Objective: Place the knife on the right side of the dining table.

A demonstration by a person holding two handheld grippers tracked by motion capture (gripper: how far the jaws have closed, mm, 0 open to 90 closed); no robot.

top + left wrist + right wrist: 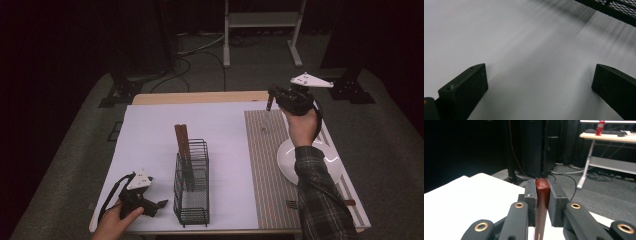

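Two grippers working at table (150, 130) | right gripper (541, 195) gripping red-brown handle (542, 195), hanging above striped mat's (265, 165) far end beyond plate (286, 160) | left gripper (539, 82) resting near front edge, jaws standing apart, gripping nothing, just beside wire rack (191, 200) | rack holding two brown handles (181, 140)

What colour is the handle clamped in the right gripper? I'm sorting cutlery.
Reddish-brown handle, clearest in the right gripper view.
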